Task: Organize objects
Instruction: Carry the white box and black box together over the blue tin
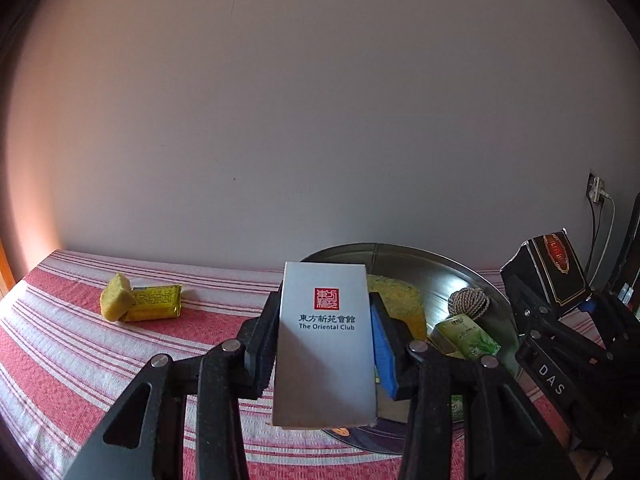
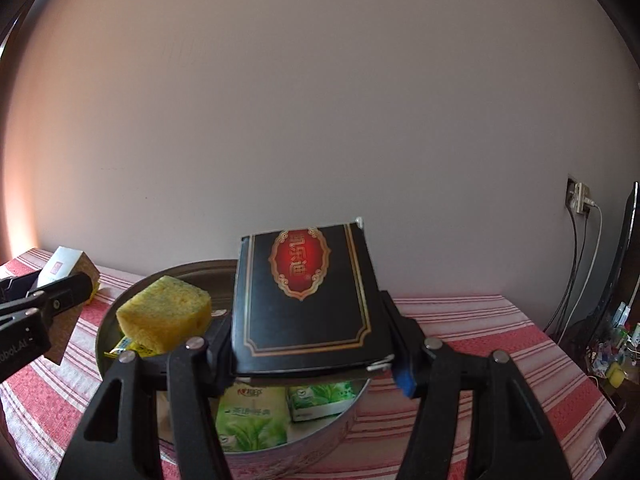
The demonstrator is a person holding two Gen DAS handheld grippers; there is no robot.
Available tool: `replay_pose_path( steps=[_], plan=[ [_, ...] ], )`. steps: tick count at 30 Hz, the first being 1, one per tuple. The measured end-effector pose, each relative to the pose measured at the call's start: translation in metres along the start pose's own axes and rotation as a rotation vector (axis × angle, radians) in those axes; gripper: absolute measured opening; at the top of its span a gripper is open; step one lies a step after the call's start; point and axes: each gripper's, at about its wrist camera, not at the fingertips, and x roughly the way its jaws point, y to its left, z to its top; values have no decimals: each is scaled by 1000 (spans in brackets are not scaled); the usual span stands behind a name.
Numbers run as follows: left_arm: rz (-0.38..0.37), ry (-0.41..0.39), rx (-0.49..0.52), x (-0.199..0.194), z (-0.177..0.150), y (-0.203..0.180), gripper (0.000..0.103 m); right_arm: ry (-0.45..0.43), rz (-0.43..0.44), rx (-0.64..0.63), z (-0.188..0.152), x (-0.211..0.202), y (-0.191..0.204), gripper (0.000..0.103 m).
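Striped red cloth [image 1: 60, 344] below, left fingers [image 1: 276, 344] tight around silver box [image 1: 324, 348], right fingers [image 2: 404, 360] around black red-crested box [image 2: 304, 300].

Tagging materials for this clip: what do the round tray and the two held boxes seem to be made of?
Round tray: metal, likely steel; dull grey sheen with reflections. White box in the left hand-held gripper: smooth, matte printed cardboard, probably. Black box in the right hand-held gripper: slightly glossy card, gold trim.
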Motion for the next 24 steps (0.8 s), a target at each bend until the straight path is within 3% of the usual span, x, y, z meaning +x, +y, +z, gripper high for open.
replay_pose_path(
  steps=[9,17,24],
  plan=[
    [-29,70,8,47,1,-16,44,50,-48,10,-1,28,-24,61],
    [-97,202,20,105,9,-41,44,79,-43,8,-3,32,-31,61],
    [-54,182,90,105,16,-50,44,139,-2,55,-4,46,-41,61]
  ],
)
